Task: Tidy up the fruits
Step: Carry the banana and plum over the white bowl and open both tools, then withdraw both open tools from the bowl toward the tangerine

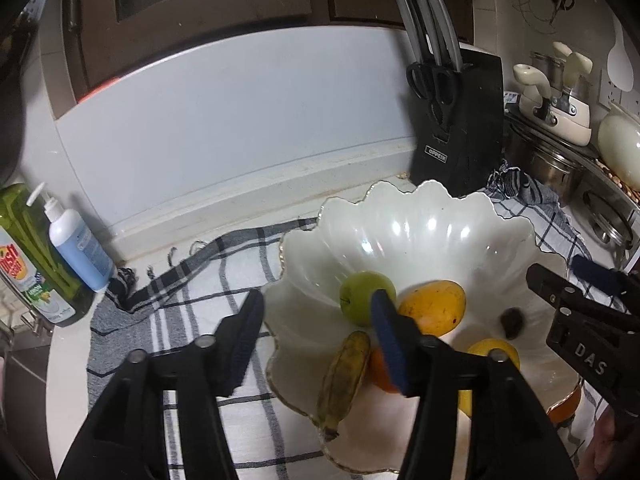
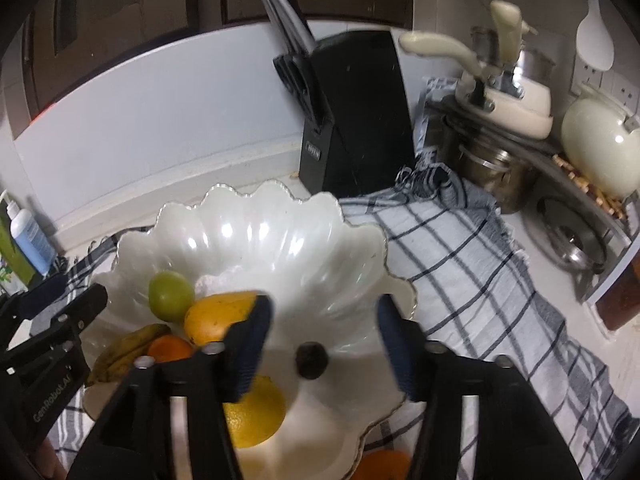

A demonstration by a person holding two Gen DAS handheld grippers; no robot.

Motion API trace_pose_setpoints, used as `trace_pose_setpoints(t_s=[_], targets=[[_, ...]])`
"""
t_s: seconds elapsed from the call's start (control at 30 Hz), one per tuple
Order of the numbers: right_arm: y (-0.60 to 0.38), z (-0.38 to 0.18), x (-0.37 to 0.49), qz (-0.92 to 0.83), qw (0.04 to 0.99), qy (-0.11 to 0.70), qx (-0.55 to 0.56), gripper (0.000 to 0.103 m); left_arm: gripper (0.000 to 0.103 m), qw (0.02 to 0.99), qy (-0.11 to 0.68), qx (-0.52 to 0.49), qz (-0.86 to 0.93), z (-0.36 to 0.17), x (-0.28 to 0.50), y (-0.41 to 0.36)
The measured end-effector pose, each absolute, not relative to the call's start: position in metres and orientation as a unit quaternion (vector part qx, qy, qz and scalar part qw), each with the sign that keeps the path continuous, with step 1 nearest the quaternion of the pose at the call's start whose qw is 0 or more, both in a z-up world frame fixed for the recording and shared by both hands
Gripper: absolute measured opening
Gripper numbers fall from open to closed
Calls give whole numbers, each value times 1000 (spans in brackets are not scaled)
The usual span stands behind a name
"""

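Over the bowl, both tongs: we've got them hovering side by side above the near rim.
Left gripper (image 1: pixel 318 326): jaws spread wide, nothing between them; its right finger hangs over the fruit, its left one over the cloth outside the bowl.
Right gripper (image 2: pixel 324 334): also wide open and holding nothing; the small dark fruit (image 2: pixel 312 360) sits in the gap between its fingers, down on the bowl floor.
Bowl (image 1: pixel 420 216): white, scalloped edge, sitting on the checked cloth (image 1: pixel 200 280).
Green apple (image 1: pixel 366 298): left side of the bowl, touching the mango (image 1: pixel 434 306) on its right.
Banana (image 1: pixel 344 380): near-left in the bowl, lying up the wall toward the rim, right beside the orange (image 1: pixel 380 372).
Lemon (image 2: pixel 256 412): near side of the bowl, partly under our right gripper's left finger.
Second orange (image 2: pixel 382 464): outside the bowl, just off the near rim on the cloth.
Knife block (image 2: pixel 356 116): black, far side, behind the bowl against the wall.
Far left: green dish soap bottle (image 1: pixel 32 256) and a blue pump bottle (image 1: pixel 78 248).
Far right: steel pots (image 2: pixel 496 172) with cream-coloured cookware stacked around them.
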State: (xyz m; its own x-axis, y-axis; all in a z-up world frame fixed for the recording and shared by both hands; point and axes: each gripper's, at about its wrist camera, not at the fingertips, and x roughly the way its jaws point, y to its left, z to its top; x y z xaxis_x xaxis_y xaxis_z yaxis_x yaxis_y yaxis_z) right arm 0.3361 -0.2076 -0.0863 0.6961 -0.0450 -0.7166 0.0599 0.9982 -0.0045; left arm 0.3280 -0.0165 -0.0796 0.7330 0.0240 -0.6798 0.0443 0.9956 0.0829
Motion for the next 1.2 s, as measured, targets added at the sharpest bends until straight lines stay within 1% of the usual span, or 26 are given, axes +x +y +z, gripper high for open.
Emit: trace_pose_setpoints(t_s=[0.07, 0.13, 0.2, 0.23, 0.3, 0.4, 0.5, 0.6, 0.8, 1.2], targets=[[-207, -81, 333, -34, 924, 381, 5, 70, 63, 931, 362, 49, -1, -77, 325, -15], [-206, -75, 330, -38, 928, 372, 0, 73, 65, 932, 358, 52, 3, -74, 322, -14], [-206, -69, 326, -42, 930, 366, -4, 81, 72, 934, 353, 53, 8, -69, 319, -14], [-206, -66, 324, -45, 931, 363, -6, 83, 75, 935, 350, 51, 8, -67, 316, -14], [-208, -59, 317, -52, 934, 355, -7, 88, 84, 938, 344, 47, 7, -62, 311, -14], [-214, -51, 307, -61, 936, 347, -5, 93, 90, 941, 334, 52, 8, -55, 301, -21], [-222, -45, 294, -67, 937, 342, -3, 93, 98, 943, 329, 50, 4, -49, 291, -27], [-233, -40, 279, -74, 938, 338, 3, 93, 101, 947, 318, 53, 1, -43, 279, -37], [-254, -33, 251, -92, 938, 333, 6, 93, 103, 950, 308, 54, -17, -35, 252, -58], [-283, -30, 205, -114, 941, 320, 2, 93, 103, 948, 310, 61, -33, -41, 209, -85]])
